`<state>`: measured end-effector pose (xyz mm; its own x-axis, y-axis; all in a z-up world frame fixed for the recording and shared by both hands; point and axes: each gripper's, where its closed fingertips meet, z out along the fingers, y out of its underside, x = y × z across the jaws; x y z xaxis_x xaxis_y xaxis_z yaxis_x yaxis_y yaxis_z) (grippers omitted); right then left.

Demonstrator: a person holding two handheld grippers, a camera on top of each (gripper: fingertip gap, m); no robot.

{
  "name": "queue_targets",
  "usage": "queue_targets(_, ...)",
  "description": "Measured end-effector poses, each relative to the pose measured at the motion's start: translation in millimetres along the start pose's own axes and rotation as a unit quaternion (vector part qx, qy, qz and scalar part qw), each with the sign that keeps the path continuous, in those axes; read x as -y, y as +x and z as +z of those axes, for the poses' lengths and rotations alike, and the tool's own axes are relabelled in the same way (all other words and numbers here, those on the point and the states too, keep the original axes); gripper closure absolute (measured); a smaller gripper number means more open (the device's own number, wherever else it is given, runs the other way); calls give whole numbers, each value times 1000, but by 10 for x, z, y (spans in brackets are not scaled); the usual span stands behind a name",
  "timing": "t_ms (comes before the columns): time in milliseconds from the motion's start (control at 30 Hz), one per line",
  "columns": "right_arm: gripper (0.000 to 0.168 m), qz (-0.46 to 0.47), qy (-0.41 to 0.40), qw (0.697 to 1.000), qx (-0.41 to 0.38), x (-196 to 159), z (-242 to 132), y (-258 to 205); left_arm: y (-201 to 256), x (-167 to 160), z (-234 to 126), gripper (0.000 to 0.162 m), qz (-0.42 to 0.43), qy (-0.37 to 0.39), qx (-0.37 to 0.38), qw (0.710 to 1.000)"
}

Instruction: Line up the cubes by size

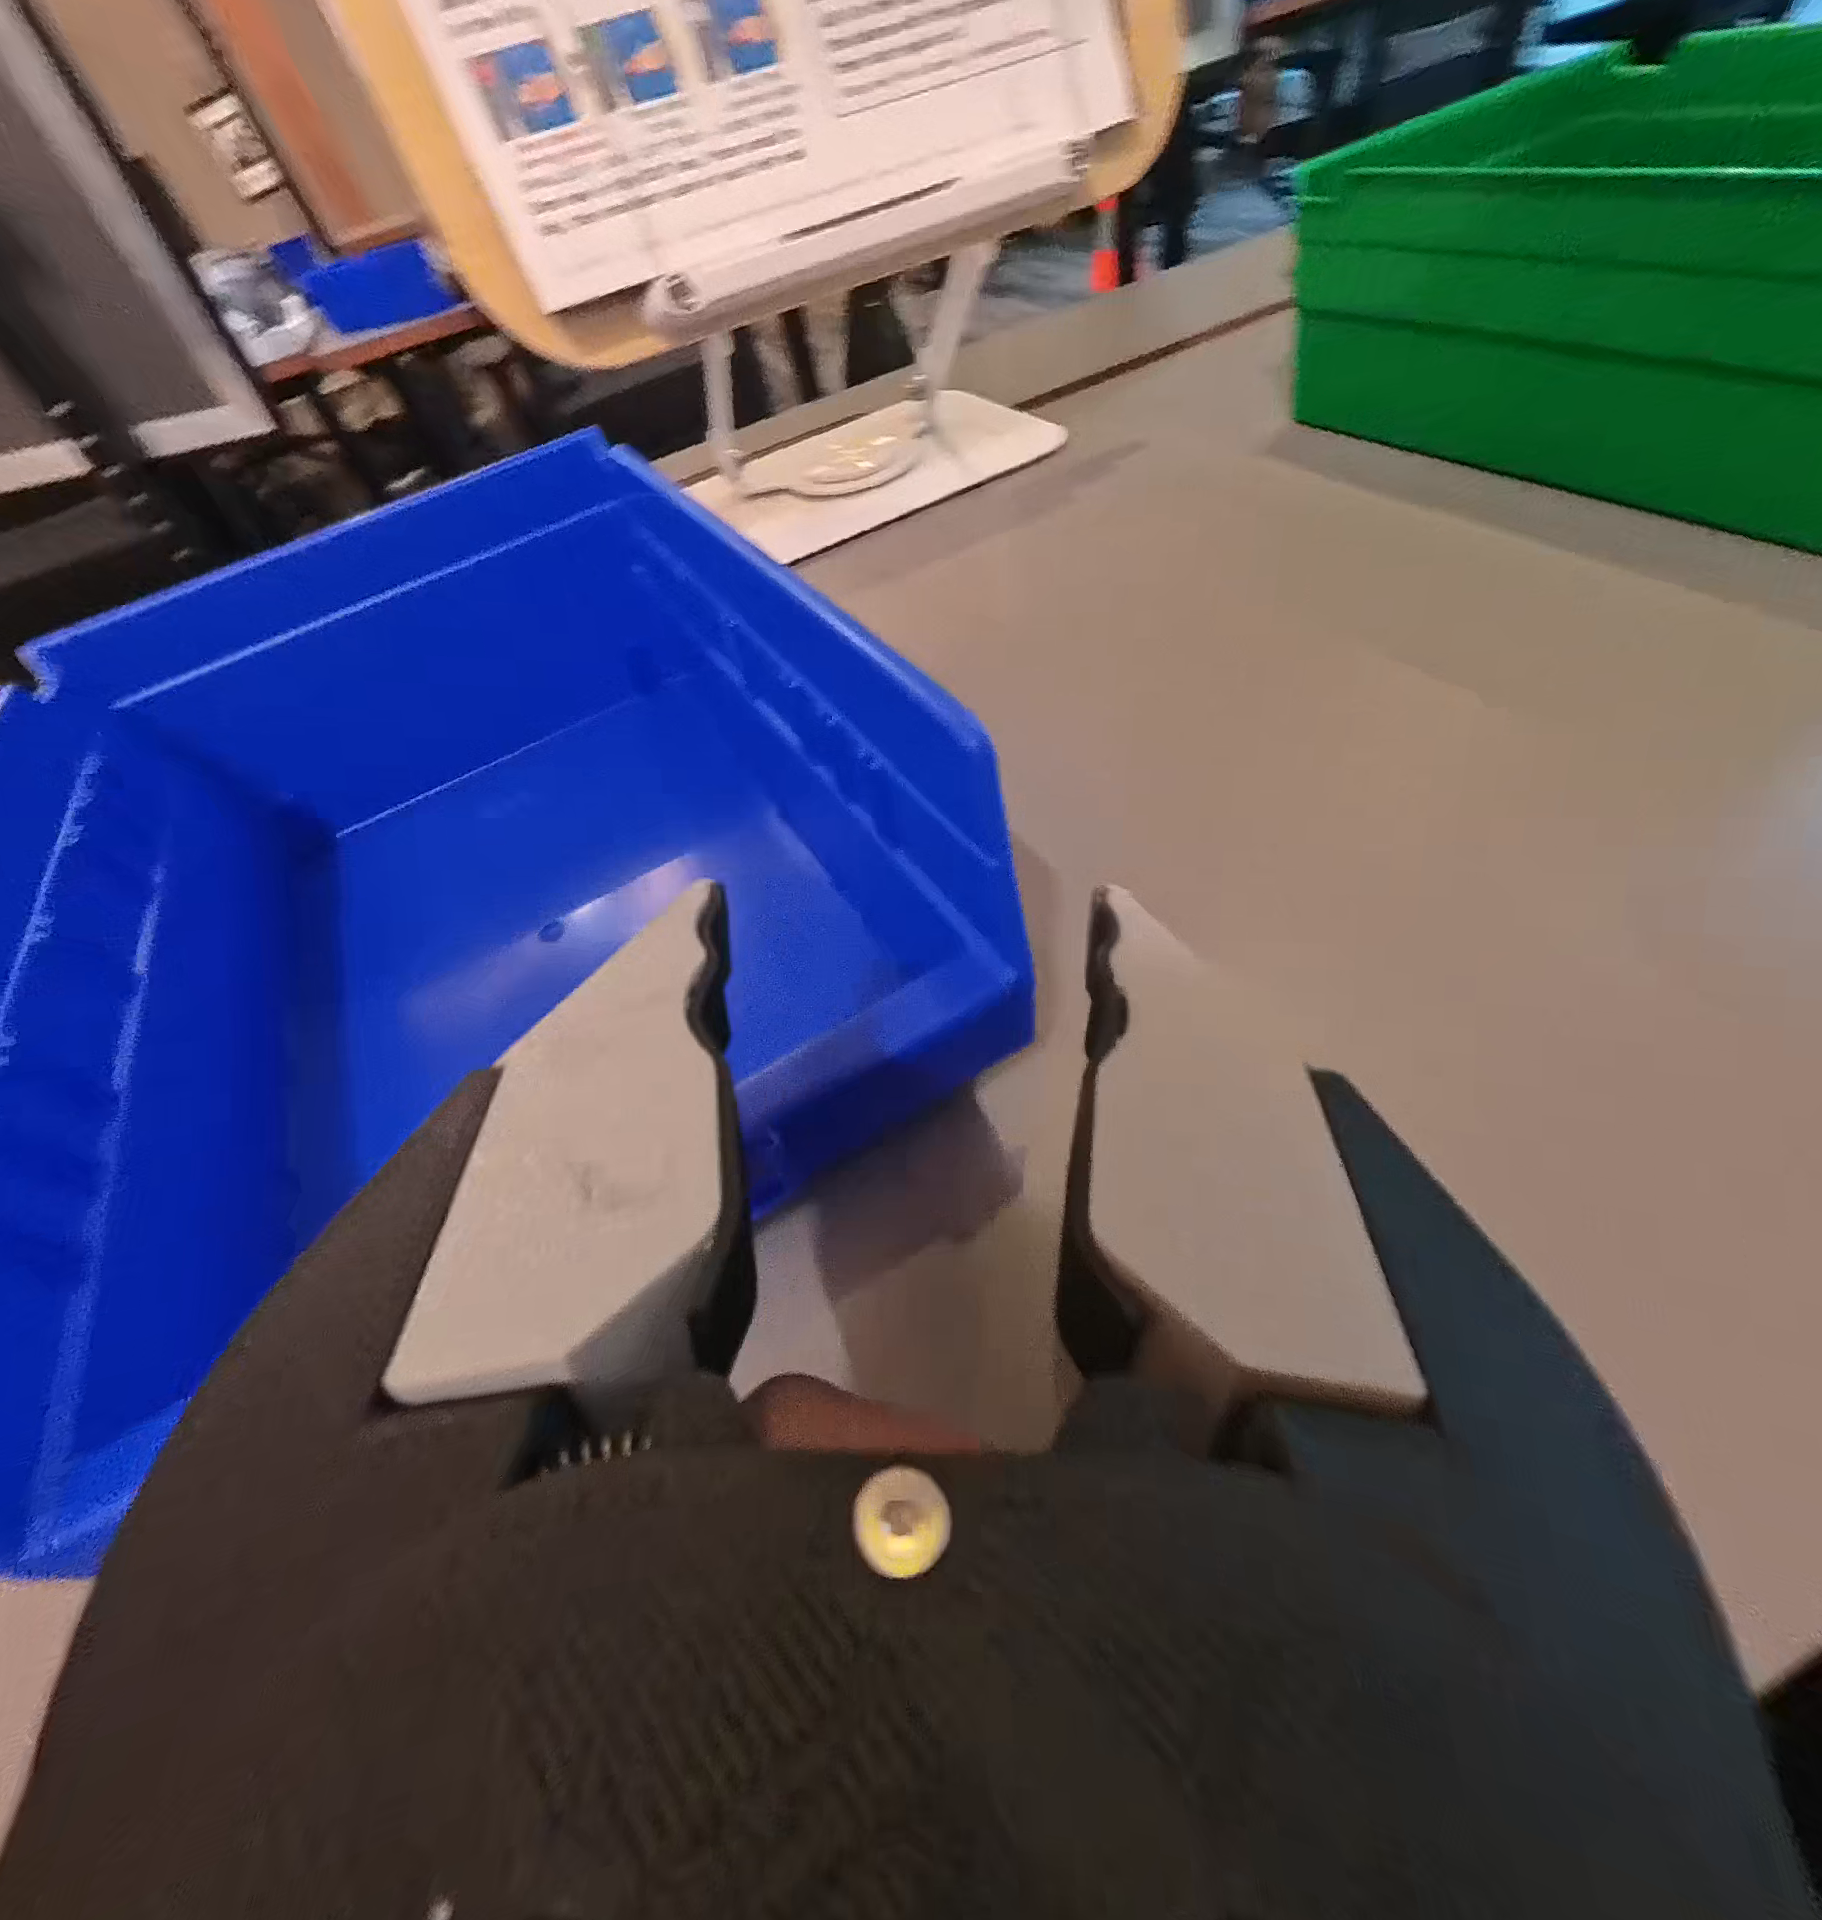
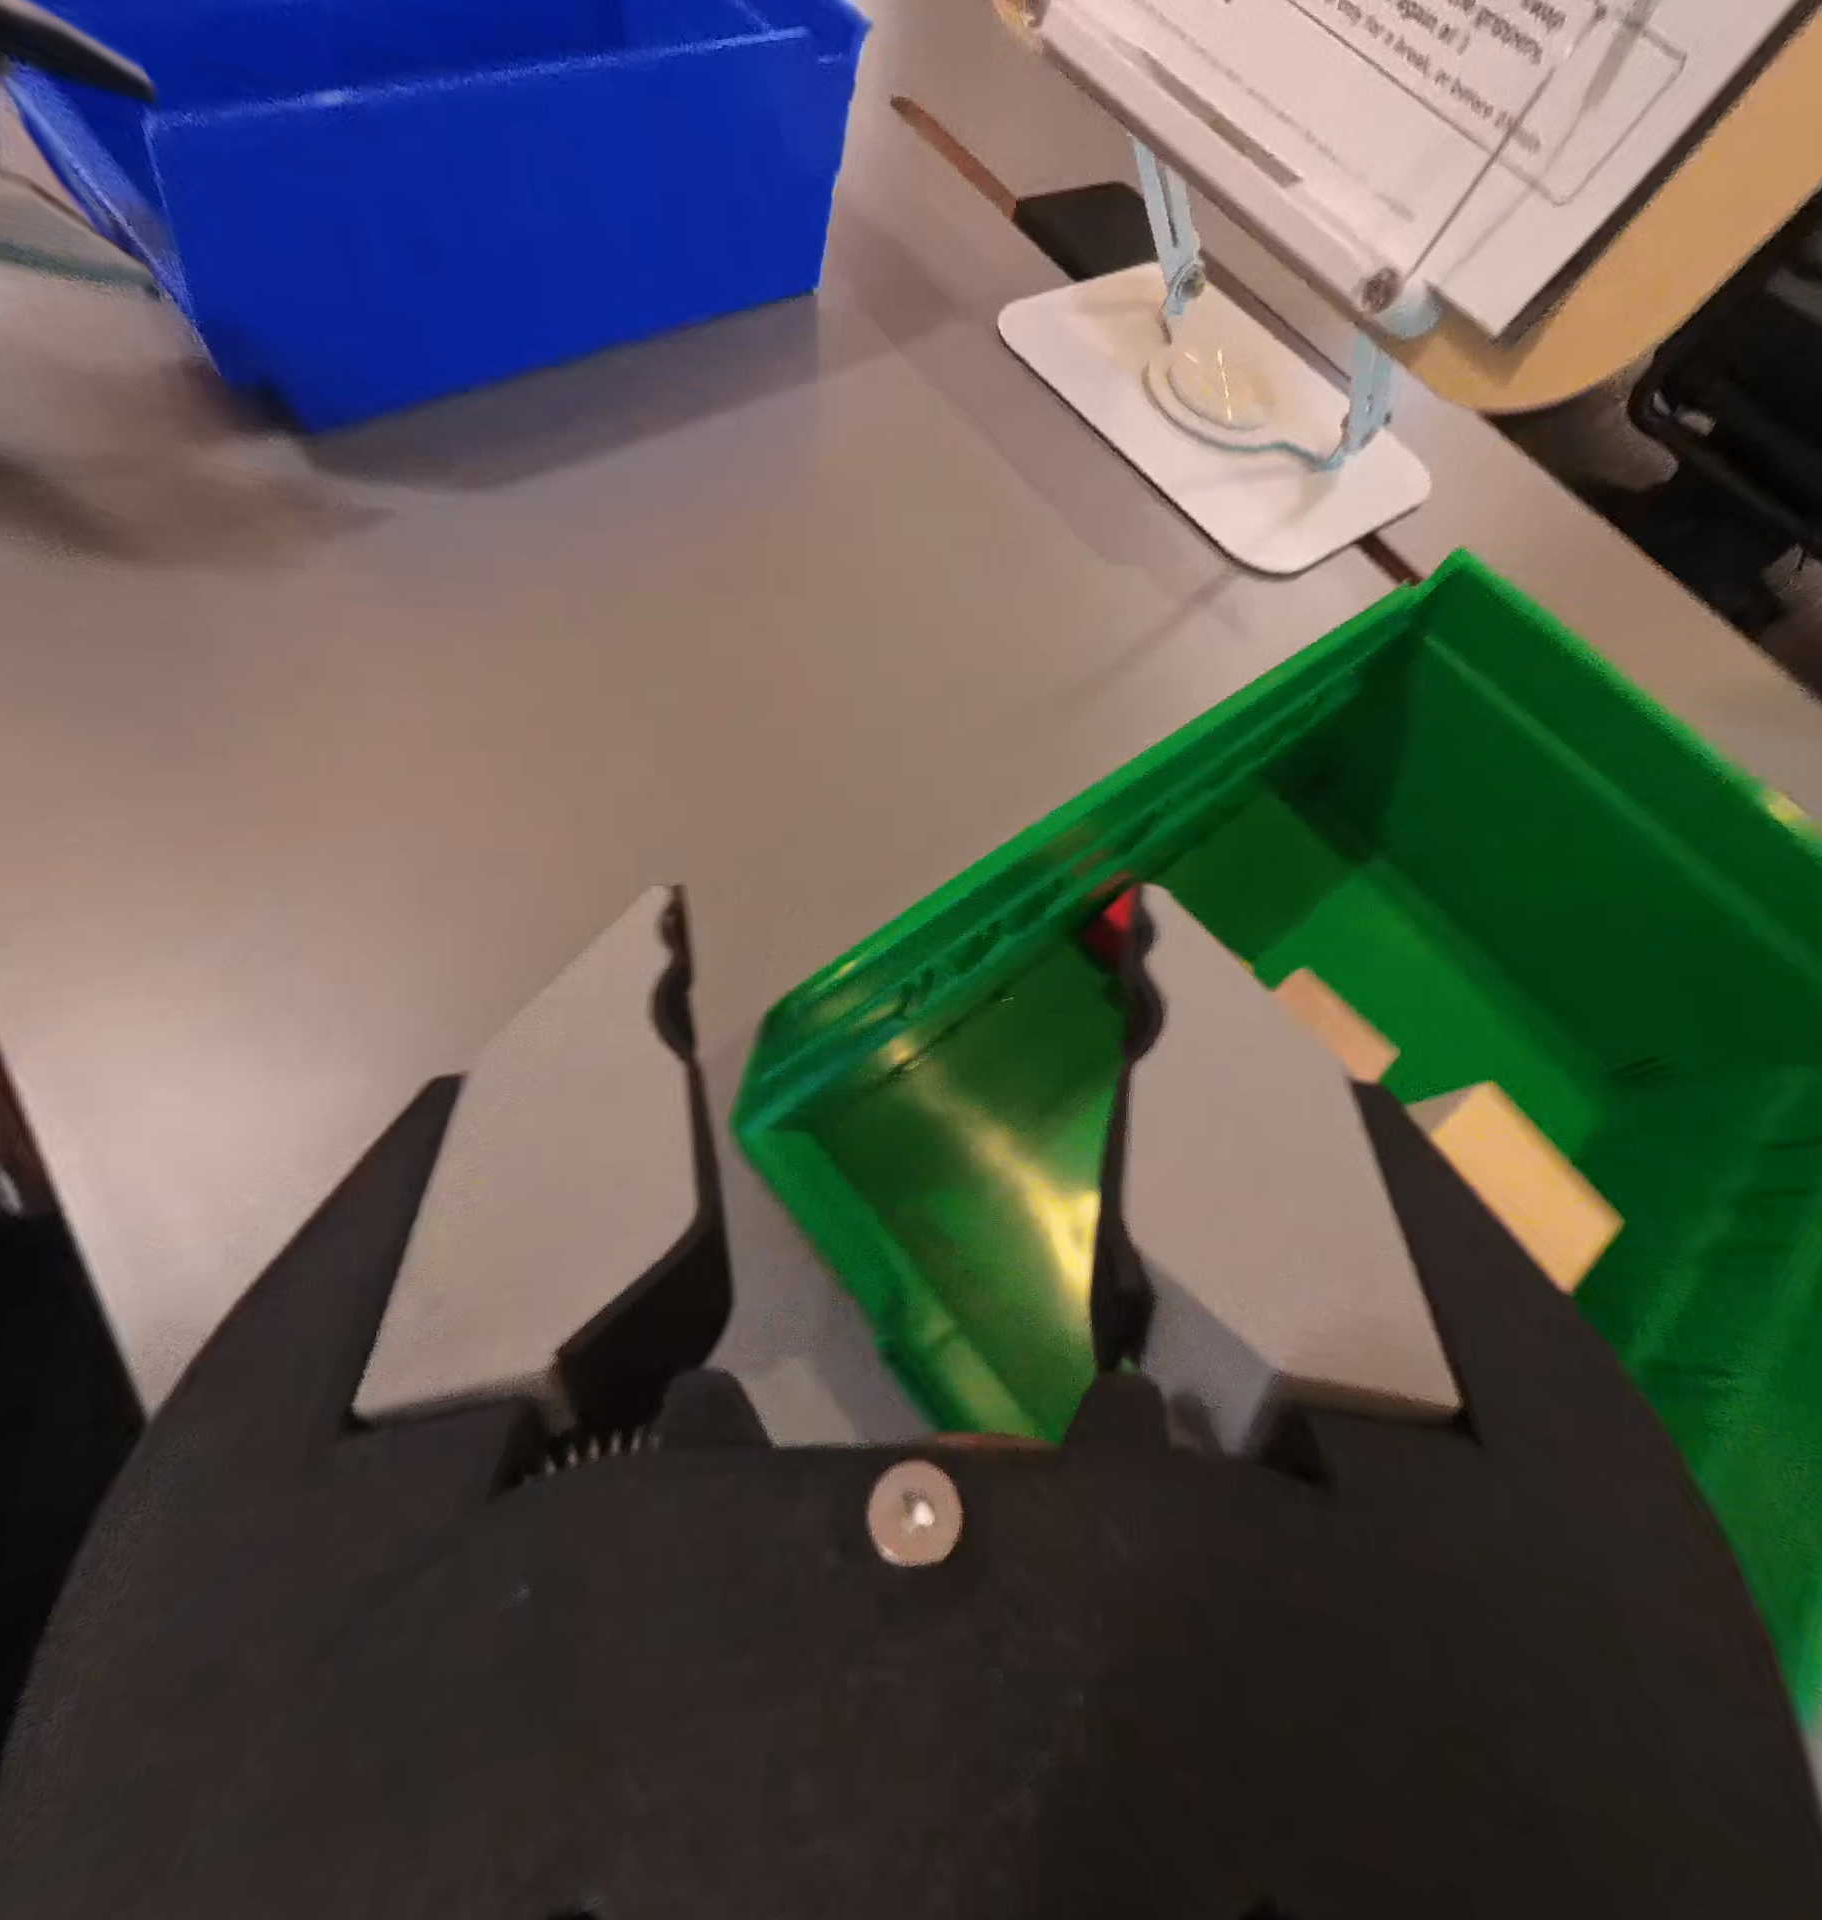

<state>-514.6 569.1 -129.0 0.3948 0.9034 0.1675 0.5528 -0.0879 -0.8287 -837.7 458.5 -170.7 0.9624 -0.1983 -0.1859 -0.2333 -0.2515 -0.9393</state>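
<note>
Right now both grippers are hovering over the grey table (image 2: 574, 675), each with its jaws standing apart and nothing between them.

Taking the green bin (image 2: 1509, 790) as the landmark: the right gripper (image 2: 912, 914) is hanging just above the bin's near left corner, its left finger lying outside the bin wall and its right finger reaching over the inside. Inside the bin, two pale wooden cubes (image 2: 1515, 1179) are showing; one (image 2: 1333, 1023) is peeking out past the right finger, the other is sitting a little nearer the camera against the gripper's black frame. A small red piece (image 2: 1109, 920) is showing at the right fingertip, close to the bin's left wall; it is too hidden to tell whether it is a cube. Motion blur is softening the bin's right edge.

Well to the left of the green bin, a blue bin (image 1: 471, 727) is sitting on the same table. The left gripper (image 1: 907, 904) is hovering at that blue bin's right front corner, its left finger overlapping the bin's interior and its right finger over bare table. No cube is showing in the visible part of the blue bin.

Between the two bins, farther back, a white stand (image 2: 1219, 416) is holding up a printed sheet (image 1: 782, 114) on a tan board.
</note>
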Motion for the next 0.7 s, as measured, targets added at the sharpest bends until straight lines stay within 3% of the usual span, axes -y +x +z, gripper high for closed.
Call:
queue_targets(67, 68, 37, 9, 999, -26, -103, 34, -98, -40, -4, 70, 84, -13, -11, 30, 999)
queue_targets(167, 60, 78, 22, 994, -73, -189, 157, -187, -2, 18, 188, 79, -13, -16, 56, 998)
queue_targets(367, 72, 122, 22, 979, -163, -280, 405, -79, 37, -25, 443, 87, -14, -43, 84, 995)
queue_targets(467, 74, 155, 9, 969, -193, -384, 489, 27, -67, -32, 489, 100, 8, -57, 127, 990)
queue_targets(533, 91, 157, -15, 965, -211, -447, 540, 108, -96, -19, 525, 120, 24, -66, 139, 988)
queue_targets(567, 127, 145, -27, 966, -211, -463, 564, 123, -85, -5, 551, 131, 34, -70, 135, 988)
queue_targets(600, 139, 134, -29, 966, -220, -443, 566, 146, -105, 4, 562, 146, 31, -78, 145, 986)
queue_targets(667, 164, 118, -71, 943, -303, -550, 413, 254, -230, -16, 516, 159, 8, -84, 179, 980)
queue_targets(700, 165, 122, -64, 944, -301, -569, 369, 208, -242, -31, 475, 159, -2, -77, 170, 982)
